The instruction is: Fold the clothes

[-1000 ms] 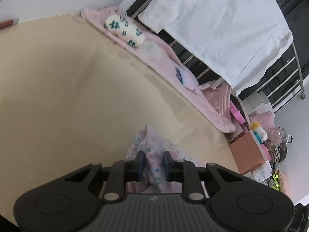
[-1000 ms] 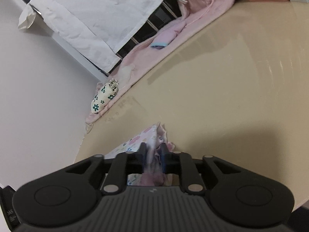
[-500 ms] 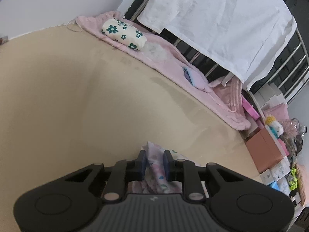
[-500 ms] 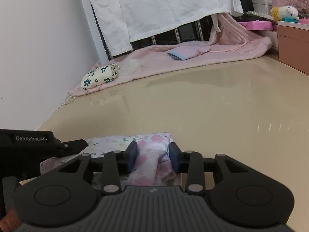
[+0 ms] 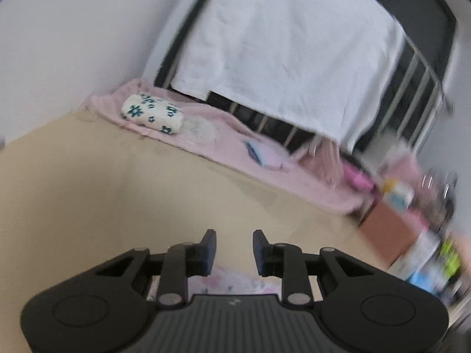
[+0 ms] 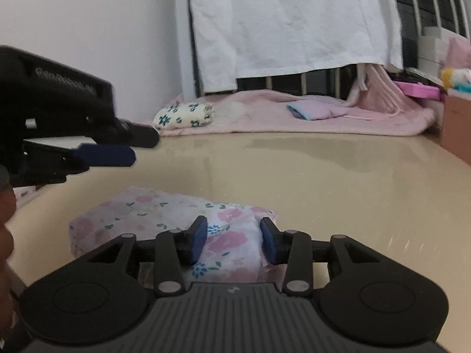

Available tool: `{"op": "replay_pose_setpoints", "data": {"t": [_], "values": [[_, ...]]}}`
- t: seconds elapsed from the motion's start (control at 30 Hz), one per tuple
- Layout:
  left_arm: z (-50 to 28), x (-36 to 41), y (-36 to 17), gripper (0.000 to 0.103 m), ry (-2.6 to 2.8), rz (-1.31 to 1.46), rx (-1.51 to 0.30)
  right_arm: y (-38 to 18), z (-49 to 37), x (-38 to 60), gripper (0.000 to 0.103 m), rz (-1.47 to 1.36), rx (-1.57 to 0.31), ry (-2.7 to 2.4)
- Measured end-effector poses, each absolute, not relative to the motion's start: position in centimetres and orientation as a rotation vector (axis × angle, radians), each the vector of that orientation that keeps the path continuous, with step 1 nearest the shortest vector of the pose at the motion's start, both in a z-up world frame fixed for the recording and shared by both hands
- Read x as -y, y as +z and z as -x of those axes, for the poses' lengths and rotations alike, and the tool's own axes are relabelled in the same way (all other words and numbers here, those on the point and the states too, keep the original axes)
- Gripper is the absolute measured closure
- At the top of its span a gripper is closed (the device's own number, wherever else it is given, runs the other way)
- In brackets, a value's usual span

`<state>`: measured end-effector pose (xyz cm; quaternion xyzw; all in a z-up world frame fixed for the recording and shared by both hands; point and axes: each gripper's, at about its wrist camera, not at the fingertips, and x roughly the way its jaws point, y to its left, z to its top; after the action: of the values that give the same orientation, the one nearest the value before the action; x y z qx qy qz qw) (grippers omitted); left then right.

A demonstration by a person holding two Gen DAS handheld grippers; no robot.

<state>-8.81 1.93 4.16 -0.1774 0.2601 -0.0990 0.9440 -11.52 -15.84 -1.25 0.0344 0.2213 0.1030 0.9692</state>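
A folded white garment with pink and blue flowers (image 6: 164, 217) lies on the beige table (image 6: 323, 182). My right gripper (image 6: 232, 239) stands open right over its near right corner, one blue pad on each side of a fold and not pinching it. My left gripper (image 5: 234, 248) is open and lifted above the table; only a strip of the floral garment (image 5: 232, 281) shows beneath its fingers. In the right wrist view the left gripper (image 6: 129, 147) hangs in the air to the left of the garment, clear of it.
A pink blanket (image 6: 265, 114) lies along the table's far edge with a rolled flower-print cloth (image 6: 185, 114) and a folded lilac piece (image 6: 312, 110) on it. White sheet (image 6: 294, 23) hangs over a metal rail behind. Brown box (image 5: 388, 229) and clutter stand at the right.
Both grippers have opened and let go of the floral garment, which now lies folded on the table. The left gripper has risen and drawn away; the right has backed off slightly.
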Motion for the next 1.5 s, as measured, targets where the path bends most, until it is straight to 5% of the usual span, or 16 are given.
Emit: {"op": "replay_pose_setpoints", "data": {"t": [0.33,0.4,0.47,0.53,0.6,0.9,0.97,1.0,1.03,1.07,1.3,1.5], "values": [[8.4,-3.5,1.3,0.081,-0.189,0.454,-0.598,-0.5,11.1,19.1,0.063,-0.283,-0.514,0.236],[9.0,-5.1,1.8,0.075,-0.177,0.512,-0.601,-0.9,10.8,19.7,0.063,-0.331,-0.561,0.216],[9.9,-6.4,2.7,0.048,-0.153,0.496,-0.607,-0.3,11.6,20.6,0.060,-0.376,-0.567,0.209],[10.5,-7.2,3.5,0.037,-0.129,0.456,-0.631,0.5,12.3,21.2,0.049,-0.386,-0.577,0.204],[10.5,-7.3,3.5,0.037,-0.134,0.438,-0.680,0.9,12.4,21.2,0.038,-0.388,-0.584,0.226],[8.1,-7.9,2.1,0.032,-0.309,0.549,-0.852,-0.2,11.6,21.0,0.038,-0.428,-0.700,0.225],[7.9,-7.7,2.2,0.037,-0.343,0.521,-0.882,0.1,11.9,21.3,0.038,-0.420,-0.702,0.229],[7.8,-7.5,2.1,0.046,-0.366,0.508,-0.899,0.0,11.8,21.3,0.040,-0.421,-0.713,0.236],[7.6,-7.3,2.0,0.067,-0.375,0.497,-0.919,-0.1,11.6,21.3,0.044,-0.425,-0.726,0.254],[7.6,-7.2,1.8,0.074,-0.374,0.498,-0.925,-0.4,11.3,21.1,0.059,-0.431,-0.738,0.280],[5.9,-7.9,1.8,0.086,-0.380,0.568,-0.894,-1.9,8.5,21.1,0.085,-0.543,-0.721,0.354],[1.2,-8.5,5.8,0.090,-0.388,0.541,-0.812,0.0,4.6,20.6,0.089,-0.599,-0.703,0.389]]}}
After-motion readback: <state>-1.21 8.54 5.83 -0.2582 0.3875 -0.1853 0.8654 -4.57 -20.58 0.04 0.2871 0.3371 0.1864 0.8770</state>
